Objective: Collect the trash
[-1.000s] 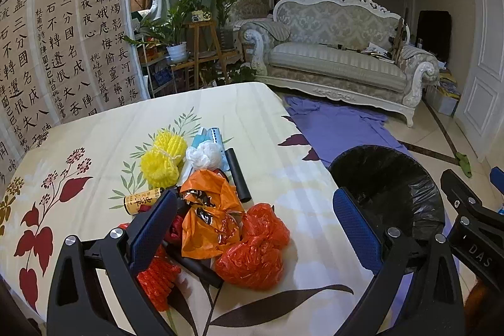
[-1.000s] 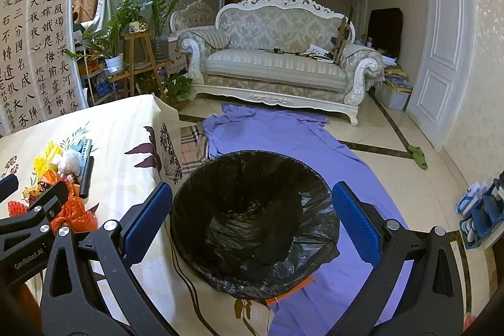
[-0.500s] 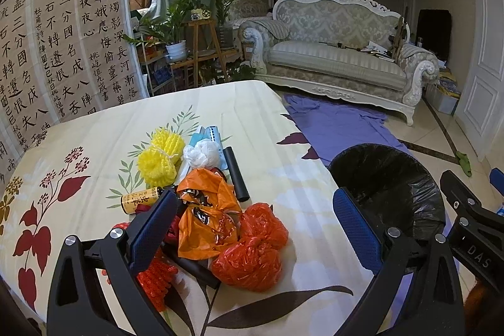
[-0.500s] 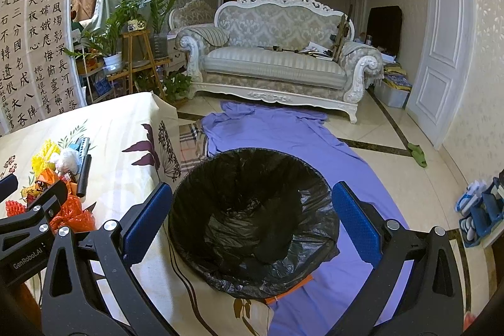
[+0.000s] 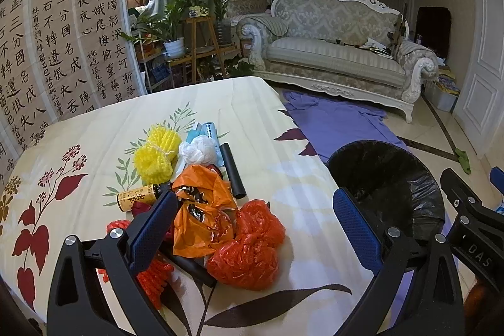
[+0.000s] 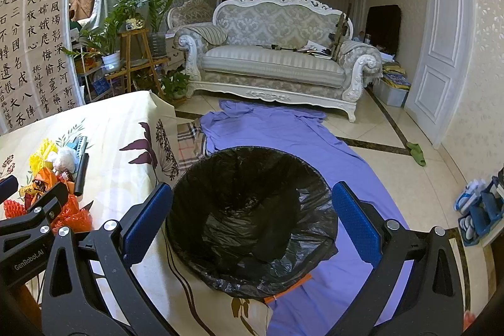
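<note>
Fingers of the left gripper (image 5: 255, 229) stand spread over the trash heap on the flowered tablecloth (image 5: 94, 131), the orange bag (image 5: 201, 210) and red bags (image 5: 249, 244) between them. Right gripper (image 6: 252, 222), also spread and empty, frames the black-lined bin (image 6: 252, 219); only its view shows the purple sheet (image 6: 283, 134) reaching the sofa (image 6: 274, 59). "GenRobot.AI" and "DAS" mark the grippers' bodies. Calligraphy panels (image 5: 63, 37) hang behind the table.
</note>
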{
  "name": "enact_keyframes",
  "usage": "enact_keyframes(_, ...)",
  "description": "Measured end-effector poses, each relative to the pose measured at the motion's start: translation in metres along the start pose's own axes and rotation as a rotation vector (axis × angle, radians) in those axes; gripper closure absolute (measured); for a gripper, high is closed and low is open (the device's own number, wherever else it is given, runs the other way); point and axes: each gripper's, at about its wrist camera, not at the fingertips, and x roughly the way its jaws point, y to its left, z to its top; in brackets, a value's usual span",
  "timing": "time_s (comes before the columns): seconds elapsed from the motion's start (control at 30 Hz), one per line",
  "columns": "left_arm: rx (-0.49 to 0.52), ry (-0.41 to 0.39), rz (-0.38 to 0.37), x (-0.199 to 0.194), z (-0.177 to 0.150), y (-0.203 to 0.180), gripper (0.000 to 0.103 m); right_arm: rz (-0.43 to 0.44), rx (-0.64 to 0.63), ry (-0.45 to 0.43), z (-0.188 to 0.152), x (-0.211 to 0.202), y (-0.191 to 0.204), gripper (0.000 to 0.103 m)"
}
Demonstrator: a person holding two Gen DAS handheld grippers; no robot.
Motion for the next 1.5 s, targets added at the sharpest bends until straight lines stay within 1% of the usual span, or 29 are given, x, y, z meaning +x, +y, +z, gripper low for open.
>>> enact_keyframes(0.83,-0.001,0.0,-0.006,-0.001,0.001,-0.002,0.007,-0.002,0.006,0.006,-0.001,-0.001,-0.01,0.004)
enact_keyframes(0.93,-0.002,0.007,-0.011,-0.002,0.001,-0.002,0.007,-0.004,0.009,0.008,-0.002,-0.003,-0.017,0.004)
enact_keyframes(1.1,0.004,0.03,-0.024,0.0,0.002,-0.003,0.007,-0.003,0.01,0.01,-0.001,-0.002,-0.015,0.004)
enact_keyframes(1.27,-0.004,0.022,-0.014,-0.003,0.003,0.001,0.007,0.008,0.008,0.017,-0.003,-0.005,-0.014,0.004)
enact_keyframes(1.37,-0.007,0.012,-0.004,-0.008,0.003,0.009,0.007,0.032,0.009,0.03,-0.002,-0.006,-0.007,0.004)
enact_keyframes(1.5,-0.01,-0.024,0.037,-0.02,0.002,0.025,0.007,0.069,0.003,0.043,-0.001,-0.007,0.006,0.004)
